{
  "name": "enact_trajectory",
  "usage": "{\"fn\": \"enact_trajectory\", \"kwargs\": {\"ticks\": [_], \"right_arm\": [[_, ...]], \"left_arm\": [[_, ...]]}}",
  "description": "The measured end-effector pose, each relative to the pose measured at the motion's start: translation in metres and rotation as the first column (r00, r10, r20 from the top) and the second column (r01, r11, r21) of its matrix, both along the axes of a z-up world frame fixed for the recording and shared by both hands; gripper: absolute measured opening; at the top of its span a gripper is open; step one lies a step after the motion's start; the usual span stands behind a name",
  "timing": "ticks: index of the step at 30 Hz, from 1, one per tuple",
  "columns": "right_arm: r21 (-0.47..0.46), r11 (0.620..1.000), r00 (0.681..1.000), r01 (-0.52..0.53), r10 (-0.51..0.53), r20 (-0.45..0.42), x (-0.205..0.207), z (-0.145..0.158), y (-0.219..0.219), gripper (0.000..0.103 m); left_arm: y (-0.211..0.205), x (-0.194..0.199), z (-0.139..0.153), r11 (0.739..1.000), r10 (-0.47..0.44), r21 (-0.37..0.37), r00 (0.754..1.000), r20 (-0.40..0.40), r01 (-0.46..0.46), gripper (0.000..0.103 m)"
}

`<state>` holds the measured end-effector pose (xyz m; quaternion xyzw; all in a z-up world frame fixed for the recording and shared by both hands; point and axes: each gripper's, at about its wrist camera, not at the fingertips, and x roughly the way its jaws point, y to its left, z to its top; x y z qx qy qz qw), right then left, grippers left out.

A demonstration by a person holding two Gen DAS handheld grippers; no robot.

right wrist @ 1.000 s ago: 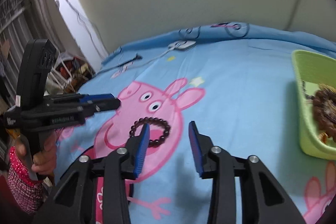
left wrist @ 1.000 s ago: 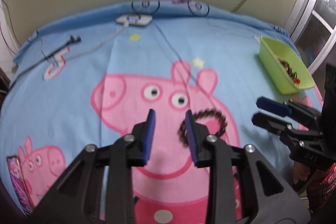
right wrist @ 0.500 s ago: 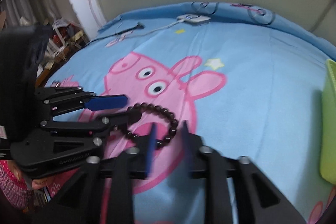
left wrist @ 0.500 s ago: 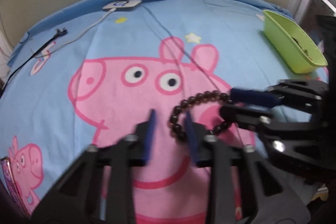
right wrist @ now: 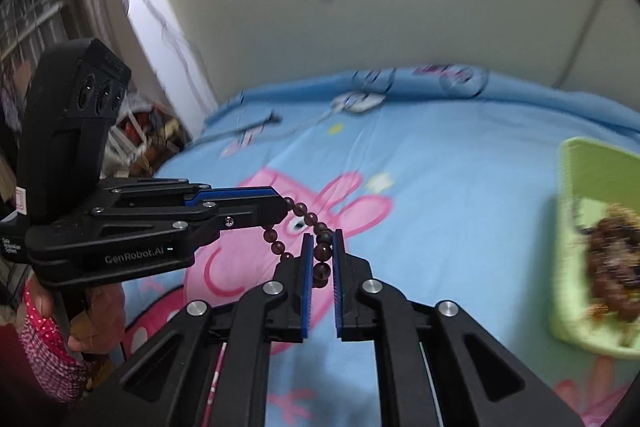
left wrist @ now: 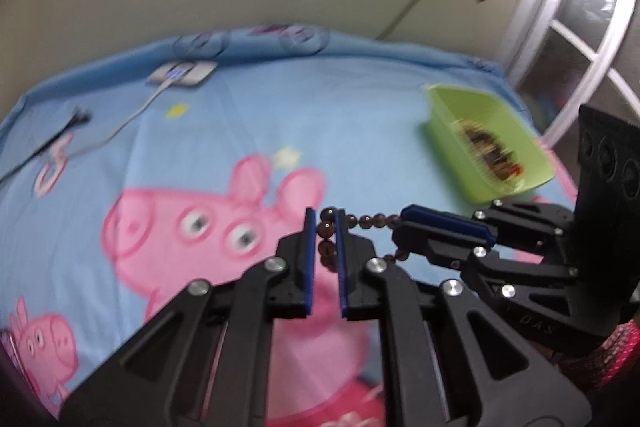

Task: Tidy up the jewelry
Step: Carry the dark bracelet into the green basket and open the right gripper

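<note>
A dark brown bead bracelet (left wrist: 362, 221) hangs stretched between both grippers, lifted above the blue Peppa Pig bedsheet (left wrist: 248, 131). My left gripper (left wrist: 325, 223) is shut on one end of it. My right gripper (right wrist: 322, 241) is shut on the other end (right wrist: 322, 251). In the left wrist view the right gripper (left wrist: 404, 227) comes in from the right; in the right wrist view the left gripper (right wrist: 282, 205) comes in from the left. A green tray (left wrist: 516, 131) holding more jewelry (left wrist: 490, 147) sits at the right; it also shows in the right wrist view (right wrist: 580, 171).
A white charger with cable (left wrist: 182, 75) and a black hair clip (left wrist: 76, 119) lie near the far edge of the bed. The wall runs behind it, with a window frame (left wrist: 560, 27) at the right. Clutter (right wrist: 148, 139) lies beside the bed on the left.
Both grippers closed on the bracelet and lifted it off the sheet. It now hangs taut between them.
</note>
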<state>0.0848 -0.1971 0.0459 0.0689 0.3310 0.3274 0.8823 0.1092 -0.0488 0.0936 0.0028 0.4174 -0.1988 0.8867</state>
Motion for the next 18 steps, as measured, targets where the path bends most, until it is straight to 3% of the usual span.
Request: {"fn": "enact_trajectory", "kwargs": {"ticks": [6,11,18], "right_arm": [[0.062,0.983,0.983,0.172,-0.175,0.05,-0.005,0.024,-0.082,0.0],[0.08,0.939,0.941,0.334,-0.337,0.031,-0.002,0.025,-0.152,0.0],[0.037,0.903,0.903,0.429,-0.428,-0.03,0.03,0.008,-0.199,0.0]], "left_arm": [[-0.081,0.024,0.023,0.988,-0.152,-0.009,0.987,0.058,0.153,0.008],[-0.147,0.054,0.015,0.969,-0.242,-0.046,0.97,0.008,0.242,0.008],[-0.205,0.095,-0.003,0.965,-0.261,-0.009,0.965,-0.035,0.261,0.008]]}}
